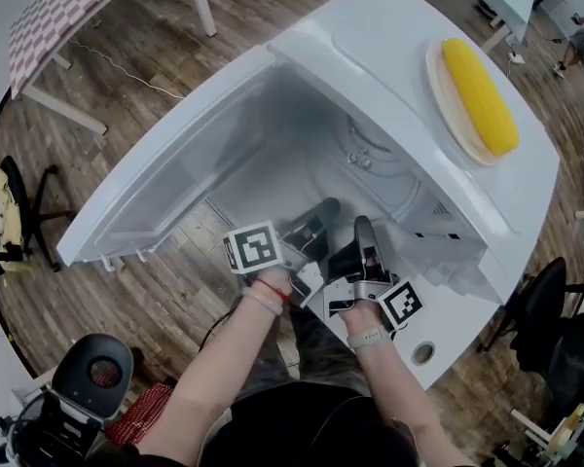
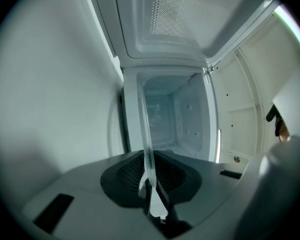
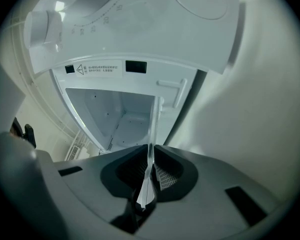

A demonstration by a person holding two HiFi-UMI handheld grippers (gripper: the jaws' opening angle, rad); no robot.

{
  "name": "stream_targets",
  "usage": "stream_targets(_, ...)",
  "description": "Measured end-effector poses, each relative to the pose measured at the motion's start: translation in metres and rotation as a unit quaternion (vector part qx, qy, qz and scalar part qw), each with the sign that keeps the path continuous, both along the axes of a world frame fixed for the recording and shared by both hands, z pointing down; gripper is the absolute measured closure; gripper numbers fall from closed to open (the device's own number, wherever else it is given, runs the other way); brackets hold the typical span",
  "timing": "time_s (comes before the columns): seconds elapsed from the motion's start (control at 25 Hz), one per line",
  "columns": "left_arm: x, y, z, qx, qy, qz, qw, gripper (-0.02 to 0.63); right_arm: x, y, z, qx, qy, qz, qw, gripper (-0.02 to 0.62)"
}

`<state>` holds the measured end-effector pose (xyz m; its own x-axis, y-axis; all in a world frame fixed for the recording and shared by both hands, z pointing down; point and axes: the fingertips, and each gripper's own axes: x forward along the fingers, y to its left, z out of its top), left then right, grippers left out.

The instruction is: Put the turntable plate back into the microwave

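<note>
The clear glass turntable plate [image 1: 382, 166] lies partly inside the open cavity of the white microwave [image 1: 370, 47]. Its outline shows only faintly in the head view. My left gripper [image 1: 323, 210] and right gripper [image 1: 365, 227] sit side by side at the cavity mouth, each shut on the plate's near rim. In the left gripper view the plate [image 2: 145, 129] appears edge-on as a thin glass strip clamped in the left gripper [image 2: 151, 184]. The right gripper view shows the same edge of the plate [image 3: 151, 129] pinched in the right gripper [image 3: 149, 176], with the cavity behind.
The microwave door [image 1: 165, 173] hangs open to the left. On top of the microwave a corn cob [image 1: 479, 95] rests on a cream plate [image 1: 442, 93]. Office chairs, tables and a wooden floor surround it.
</note>
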<state>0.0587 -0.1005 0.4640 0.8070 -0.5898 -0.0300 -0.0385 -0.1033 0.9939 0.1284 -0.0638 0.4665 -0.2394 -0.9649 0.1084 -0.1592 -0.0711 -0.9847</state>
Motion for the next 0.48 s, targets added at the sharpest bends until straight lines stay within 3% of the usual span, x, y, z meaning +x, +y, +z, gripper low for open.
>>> stream_targets(0.48,-0.013,-0.001,0.001,-0.001,0.006,-0.016,0.9999,0.557,0.023,-0.012,-0.002,-0.001,0.011,0.034,0.999,0.54)
